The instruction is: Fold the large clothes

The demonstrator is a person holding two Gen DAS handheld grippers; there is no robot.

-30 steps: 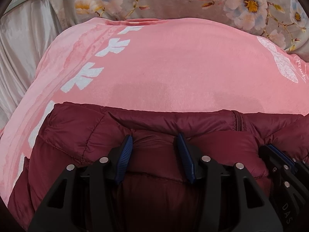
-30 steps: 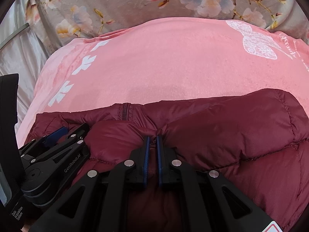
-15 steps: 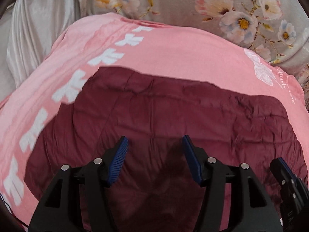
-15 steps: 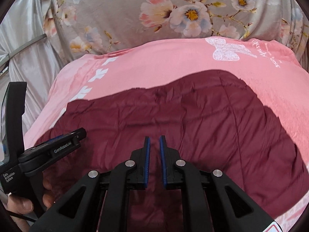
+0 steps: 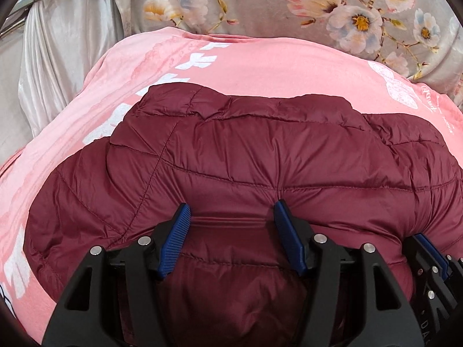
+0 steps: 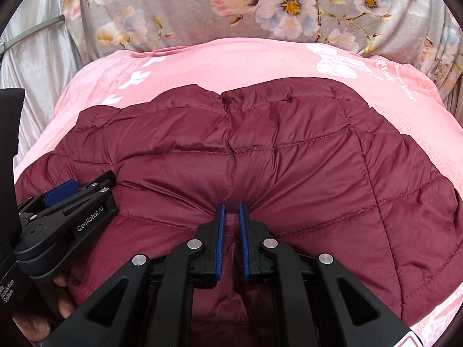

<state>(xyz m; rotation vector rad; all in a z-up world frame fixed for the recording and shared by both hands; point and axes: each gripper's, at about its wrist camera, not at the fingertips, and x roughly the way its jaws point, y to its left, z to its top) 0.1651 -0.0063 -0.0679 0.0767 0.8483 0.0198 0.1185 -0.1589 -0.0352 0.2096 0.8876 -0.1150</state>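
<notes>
A maroon quilted puffer jacket (image 5: 260, 156) lies folded in a bundle on a pink blanket (image 5: 260, 66); it also shows in the right wrist view (image 6: 260, 150). My left gripper (image 5: 231, 217) is open, its blue pads (image 5: 176, 231) spread wide over the jacket's near edge. My right gripper (image 6: 231, 211) is nearly closed, pinching a fold of the jacket between its pads (image 6: 220, 231). The left gripper shows at the left of the right wrist view (image 6: 63, 196). The right gripper's tip shows at the lower right of the left wrist view (image 5: 431, 254).
The pink blanket (image 6: 231, 63) has white leaf prints and a white butterfly print (image 6: 338, 63). A grey floral sheet (image 5: 289, 5) lies beyond it. Silvery curtain fabric (image 5: 58, 57) hangs at the left.
The jacket was lifted and swung forward over itself. It now lies folded farther onto the blanket. The left gripper stayed open; the right stayed pinched on the fabric.
</notes>
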